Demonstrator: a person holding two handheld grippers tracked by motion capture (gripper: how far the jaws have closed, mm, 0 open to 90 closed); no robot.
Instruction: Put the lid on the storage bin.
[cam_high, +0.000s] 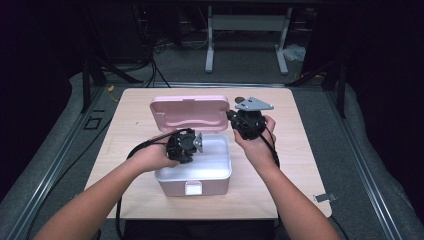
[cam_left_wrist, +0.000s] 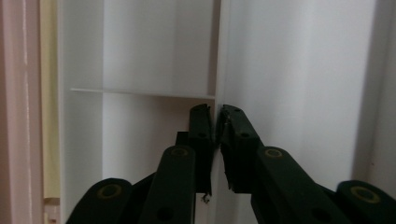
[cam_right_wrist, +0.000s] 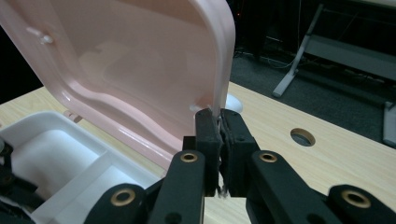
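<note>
A single pink storage box (cam_high: 194, 180) stands on the light wooden table (cam_high: 295, 165), near the front edge and about midway across it. Its body is pale pink outside with a white clasp tab on the front wall, and inside sits a white tray (cam_right_wrist: 60, 154) split by thin partitions into compartments. Its one lid (cam_high: 191, 113), pink with a rounded rim and a moulded curve on its inner face, stands open and upright at the back of the box. There are two grippers, one in each hand. The left gripper (cam_high: 184, 145) reaches into the box from the left; in the left gripper view its jaws stand nearly together, on either side of an upright white partition (cam_left_wrist: 218, 70) of the tray, though whether the pads press on it cannot be told. The right gripper (cam_high: 248, 122) is held at the right end of the lid; in the right gripper view its jaws are pressed on the lid's edge (cam_right_wrist: 223, 70), pinching it. One round hole (cam_right_wrist: 302, 136) shows in the tabletop beyond the lid.
</note>
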